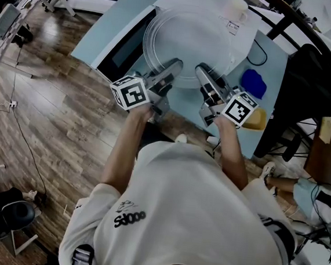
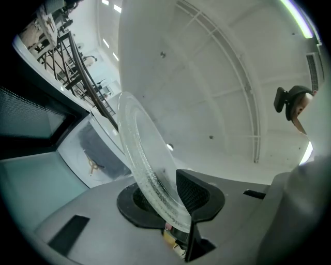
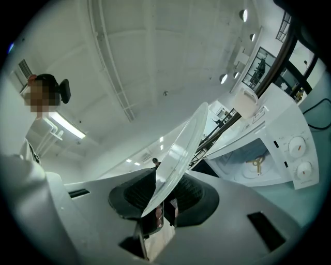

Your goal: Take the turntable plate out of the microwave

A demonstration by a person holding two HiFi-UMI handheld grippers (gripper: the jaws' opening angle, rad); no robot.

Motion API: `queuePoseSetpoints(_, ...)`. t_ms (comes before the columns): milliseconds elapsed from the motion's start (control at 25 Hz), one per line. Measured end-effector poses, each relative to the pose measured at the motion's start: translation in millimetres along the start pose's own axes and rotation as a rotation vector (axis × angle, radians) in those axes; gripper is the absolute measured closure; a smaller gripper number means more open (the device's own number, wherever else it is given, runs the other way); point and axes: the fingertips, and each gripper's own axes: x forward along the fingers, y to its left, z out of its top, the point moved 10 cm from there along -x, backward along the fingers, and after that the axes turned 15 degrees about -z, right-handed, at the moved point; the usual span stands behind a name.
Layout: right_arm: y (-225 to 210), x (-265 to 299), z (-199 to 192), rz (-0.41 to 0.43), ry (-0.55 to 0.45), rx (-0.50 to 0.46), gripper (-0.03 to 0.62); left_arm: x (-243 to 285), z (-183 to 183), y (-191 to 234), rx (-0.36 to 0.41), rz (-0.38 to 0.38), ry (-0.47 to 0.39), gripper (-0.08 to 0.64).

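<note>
The clear glass turntable plate (image 1: 189, 41) is held in the air in front of the white microwave (image 1: 245, 27), outside its cavity. My left gripper (image 1: 174, 67) is shut on the plate's near rim from the left, and my right gripper (image 1: 201, 72) is shut on the same rim from the right. In the left gripper view the plate (image 2: 142, 155) stands on edge between the pads of the left gripper (image 2: 173, 204). The right gripper view shows the plate (image 3: 181, 155) clamped in the right gripper (image 3: 163, 199), with the open cavity (image 3: 256, 164) behind it.
The microwave door (image 1: 128, 38) hangs open to the left over the pale blue table (image 1: 274, 66). A white cup (image 1: 236, 7) stands on the microwave. A blue object (image 1: 253, 83) and a yellow one (image 1: 259, 117) lie at the right. A black chair (image 1: 316, 79) stands beside the table.
</note>
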Motion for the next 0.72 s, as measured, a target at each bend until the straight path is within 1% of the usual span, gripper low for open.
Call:
queuePoseSetpoints(200, -7, 1, -5, -0.006, 0.015, 0.019, 0.500, -1, -4, 4, -0.026, 0.027, 0.013, 0.469)
queuePoseSetpoints(360, -10, 3, -9, -0.016, 0.030, 0.028, 0.500, -3, -5, 7, -0.046, 0.035, 0.004, 0.469)
queuePoseSetpoints(560, -11, 7, -8, -0.003, 0.040, 0.014, 0.500, -4, -7, 11, -0.057, 0.050, -0.001, 0.469)
queuePoseSetpoints(720, -15, 9, -9, -0.011, 0.054, 0.021, 0.500, -5, -7, 13, -0.067, 0.057, -0.005, 0.469)
